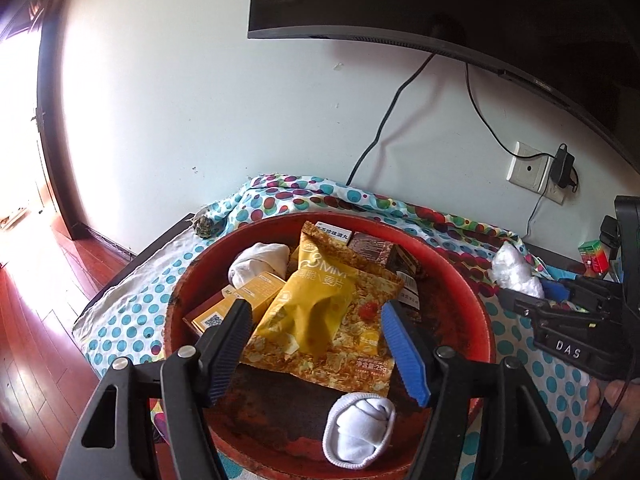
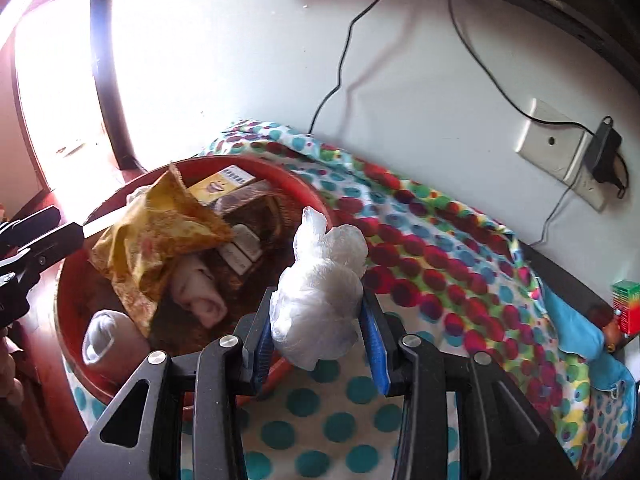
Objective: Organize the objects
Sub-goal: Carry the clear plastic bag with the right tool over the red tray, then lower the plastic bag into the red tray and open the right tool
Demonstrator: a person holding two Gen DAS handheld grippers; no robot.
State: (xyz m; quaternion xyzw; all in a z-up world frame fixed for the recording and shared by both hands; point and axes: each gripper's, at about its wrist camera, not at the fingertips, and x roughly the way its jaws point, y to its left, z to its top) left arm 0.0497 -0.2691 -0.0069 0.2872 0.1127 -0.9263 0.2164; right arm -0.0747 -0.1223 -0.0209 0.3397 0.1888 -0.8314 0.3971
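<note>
A red basin on a polka-dot cloth holds a yellow snack bag, a yellow box, a dark box and two rolled white socks. My left gripper hovers open over the snack bag, its pads clear of it. My right gripper is shut on a crumpled white plastic bag, held just above the basin's right rim. The left wrist view shows that gripper and its plastic bag at the right, with a hand below.
The polka-dot cloth covers a low dark table against a white wall. A TV hangs above, with cables running down to a wall socket and adapter. A small green-red box and blue cloth lie at the right. Wooden floor lies left.
</note>
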